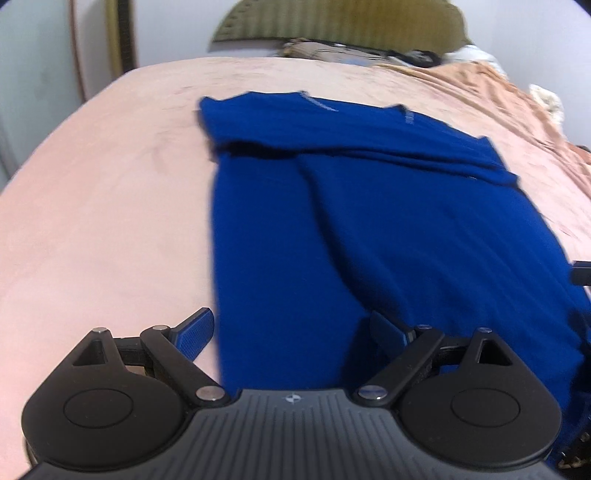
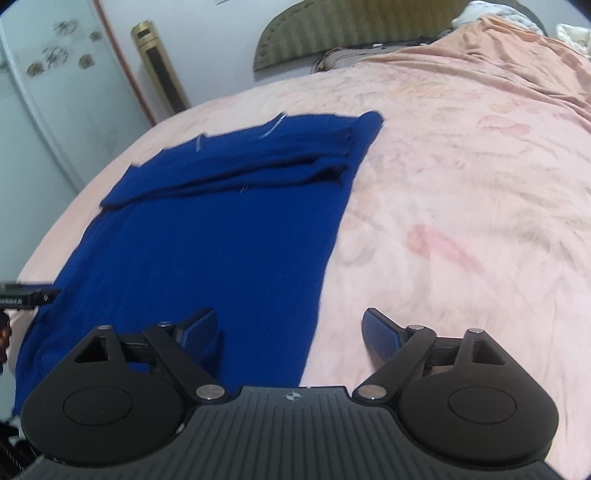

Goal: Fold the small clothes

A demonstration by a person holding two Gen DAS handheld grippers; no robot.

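A dark blue garment [image 1: 388, 229] lies flat on the pink bed sheet [image 1: 110, 192], its far end folded over in a band. My left gripper [image 1: 295, 332] is open above the garment's near left edge, one finger over the sheet, one over the cloth. In the right wrist view the same garment [image 2: 221, 221] lies left of centre on the sheet [image 2: 461, 206]. My right gripper [image 2: 291, 332] is open above the garment's near right edge, its left finger over the cloth, its right finger over the sheet. Neither holds anything.
An olive headboard [image 2: 354, 33] and rumpled peach bedding [image 2: 498, 48] lie at the far end. A gold tower fan [image 2: 159, 70] and a pale cabinet [image 2: 44, 92] stand left of the bed. The other gripper's tip [image 2: 26, 295] shows at the left edge.
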